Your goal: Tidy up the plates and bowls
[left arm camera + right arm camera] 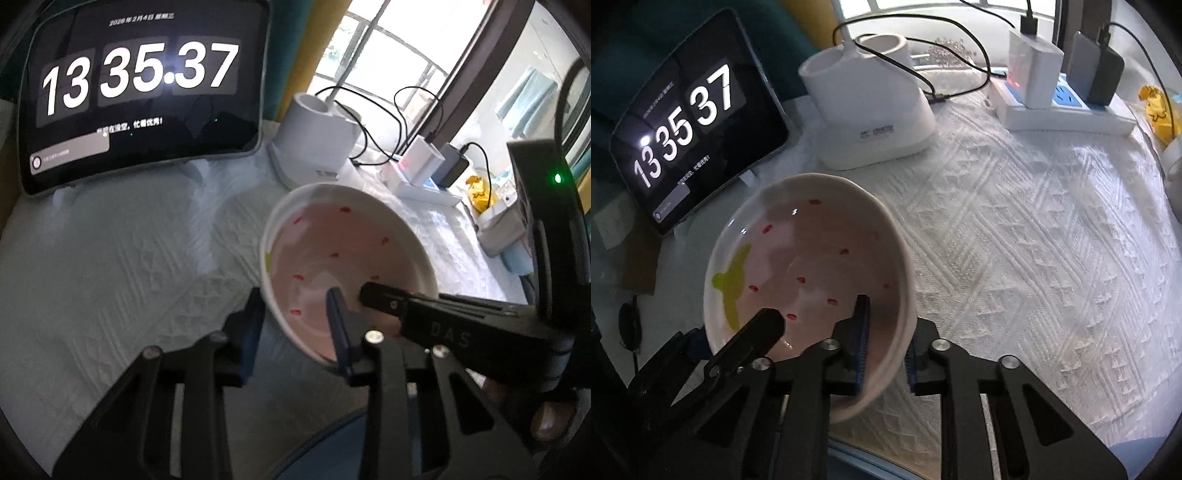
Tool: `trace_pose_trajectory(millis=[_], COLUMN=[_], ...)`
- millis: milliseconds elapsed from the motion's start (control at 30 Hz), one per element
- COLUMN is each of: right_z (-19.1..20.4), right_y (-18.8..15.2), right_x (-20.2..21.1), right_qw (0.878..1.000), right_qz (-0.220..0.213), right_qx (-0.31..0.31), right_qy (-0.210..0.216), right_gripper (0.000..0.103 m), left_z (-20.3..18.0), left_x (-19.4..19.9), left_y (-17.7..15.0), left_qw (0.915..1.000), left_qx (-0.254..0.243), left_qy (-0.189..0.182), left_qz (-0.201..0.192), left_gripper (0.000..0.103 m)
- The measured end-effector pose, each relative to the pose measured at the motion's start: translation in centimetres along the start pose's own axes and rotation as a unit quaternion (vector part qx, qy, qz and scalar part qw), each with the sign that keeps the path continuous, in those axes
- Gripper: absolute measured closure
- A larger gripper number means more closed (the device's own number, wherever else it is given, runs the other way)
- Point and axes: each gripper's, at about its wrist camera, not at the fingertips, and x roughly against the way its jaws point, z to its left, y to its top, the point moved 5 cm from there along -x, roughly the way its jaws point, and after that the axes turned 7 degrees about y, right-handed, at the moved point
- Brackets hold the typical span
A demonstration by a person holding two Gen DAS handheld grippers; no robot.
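A pink bowl with red dashes, a green mark and a white rim (343, 254) (812, 273) is held tilted above the white quilted tablecloth (1034, 240). My left gripper (295, 325) straddles its near rim, one finger inside and one outside, shut on it. My right gripper (886, 339) straddles the rim on the bowl's other side and is also shut on it. Each gripper shows in the other's view: the right gripper (373, 291) reaches in from the right, the left gripper (764, 321) from the lower left.
A tablet showing a clock (140, 88) (687, 122) leans at the back left. A white desk-lamp base with a cup holder (314, 144) (871, 110) stands behind the bowl. A power strip with chargers and cables (1067, 99) (424, 177) lies at the back right.
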Motion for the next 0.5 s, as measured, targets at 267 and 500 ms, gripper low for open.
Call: trace_pose_trajectory(millis=[267, 500], right_z=[0.3, 1.1], right_y=[-0.3, -0.4], right_x=[1.4, 3.4], right_qw=[1.000, 0.999], right_qz=[-0.020, -0.042], right_qx=[0.001, 0.014], right_qy=[-0.001, 0.005], right_gripper=[0.088, 0.088], left_z=[-0.1, -0.2], left_x=[0.4, 2.0], left_y=[-0.1, -0.1], left_qw=[1.0000, 0.9997], left_qx=[-0.003, -0.004], left_qy=[-0.007, -0.002], left_qz=[-0.004, -0.023], left_gripper=[0.070, 0.070])
